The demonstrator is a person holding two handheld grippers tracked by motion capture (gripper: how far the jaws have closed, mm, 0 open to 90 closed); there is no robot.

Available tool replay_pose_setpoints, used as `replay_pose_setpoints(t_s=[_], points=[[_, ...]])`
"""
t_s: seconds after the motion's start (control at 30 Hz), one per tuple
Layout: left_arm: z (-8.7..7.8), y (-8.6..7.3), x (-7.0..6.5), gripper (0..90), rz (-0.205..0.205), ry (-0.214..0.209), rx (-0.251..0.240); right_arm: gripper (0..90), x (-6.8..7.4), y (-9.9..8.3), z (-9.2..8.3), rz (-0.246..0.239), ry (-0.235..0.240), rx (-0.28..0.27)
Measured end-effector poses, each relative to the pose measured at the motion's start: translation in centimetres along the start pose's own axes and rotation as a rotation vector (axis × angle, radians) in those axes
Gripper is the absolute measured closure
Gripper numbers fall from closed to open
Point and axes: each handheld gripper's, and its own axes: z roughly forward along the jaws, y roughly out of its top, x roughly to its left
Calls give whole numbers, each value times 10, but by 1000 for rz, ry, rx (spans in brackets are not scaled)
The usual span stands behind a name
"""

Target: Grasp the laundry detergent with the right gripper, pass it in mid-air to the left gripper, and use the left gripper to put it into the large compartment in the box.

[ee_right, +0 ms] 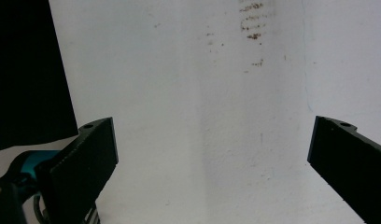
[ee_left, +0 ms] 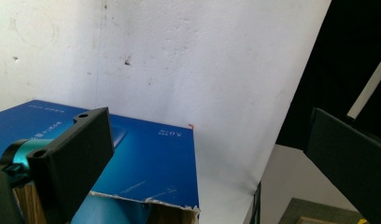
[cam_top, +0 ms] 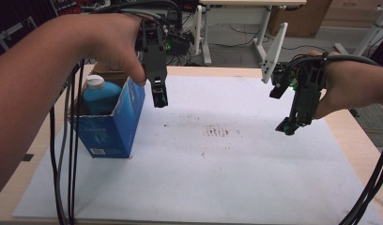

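High view: left gripper spread, empty, beside open blue cardboard box holding white-capped blue plastic bottle; right gripper spread, empty, over white mat.

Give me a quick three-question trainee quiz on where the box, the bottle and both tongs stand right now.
1. True or false: the blue bottle stands inside the open blue box.
2. The left tongs are: A) shut on the bottle, B) open above the white mat beside the box, C) lying flat on the mat.
3. What do the right tongs hold?

Key: 1 true; 2 B; 3 nothing, they are open over the mat.
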Motion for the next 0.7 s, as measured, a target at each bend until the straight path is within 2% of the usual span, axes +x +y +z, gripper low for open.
replay_pose_setpoints(t_s=[0.37,0.7], points=[[1,3,2,16,2,-2,3,6,-4,-5,0,20,-8,-3],[2,4,3,16,1,-1,-2,6,-2,-4,-2,11,-12,-11]])
